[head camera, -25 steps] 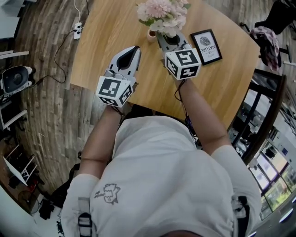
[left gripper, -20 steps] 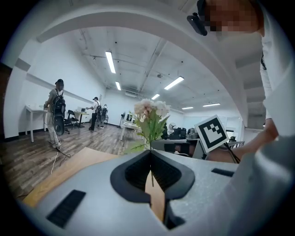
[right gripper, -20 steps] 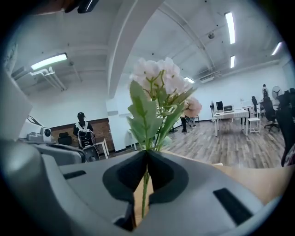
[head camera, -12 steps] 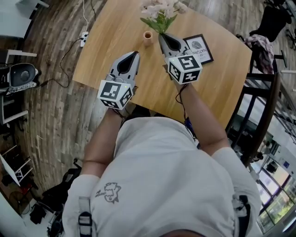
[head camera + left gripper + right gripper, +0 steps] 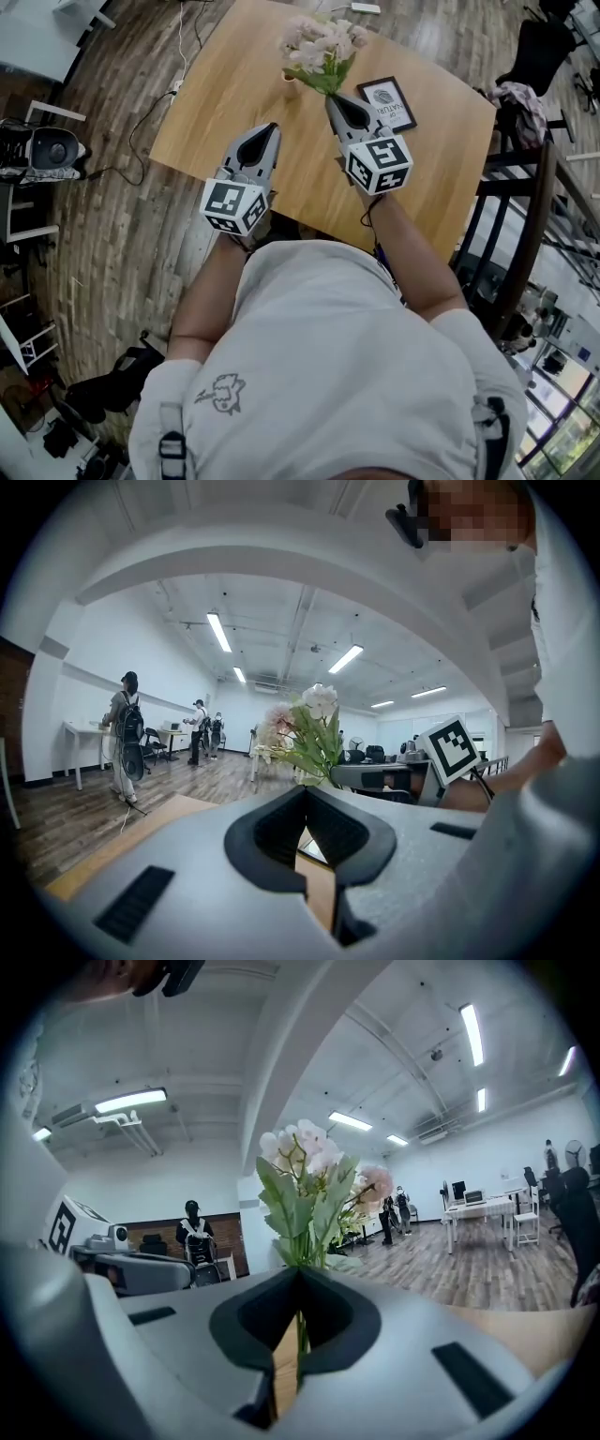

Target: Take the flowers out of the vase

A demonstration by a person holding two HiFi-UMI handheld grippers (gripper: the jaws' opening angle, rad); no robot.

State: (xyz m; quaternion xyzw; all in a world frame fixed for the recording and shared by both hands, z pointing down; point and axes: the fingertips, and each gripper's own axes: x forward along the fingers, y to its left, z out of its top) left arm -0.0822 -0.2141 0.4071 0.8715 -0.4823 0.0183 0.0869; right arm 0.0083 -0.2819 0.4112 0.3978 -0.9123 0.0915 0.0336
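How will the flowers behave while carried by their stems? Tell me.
Probably light: the right gripper holds all the flowers by thin stems alone. Likely top-heavy and apt to sway, as the heads spread wide above the clamp. The stems look slender, so hard squeezing might crush them.

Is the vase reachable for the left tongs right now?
Probably yes: the vase stands in the open on the table ahead of the left tongs; the right tongs hold the flowers beside it.
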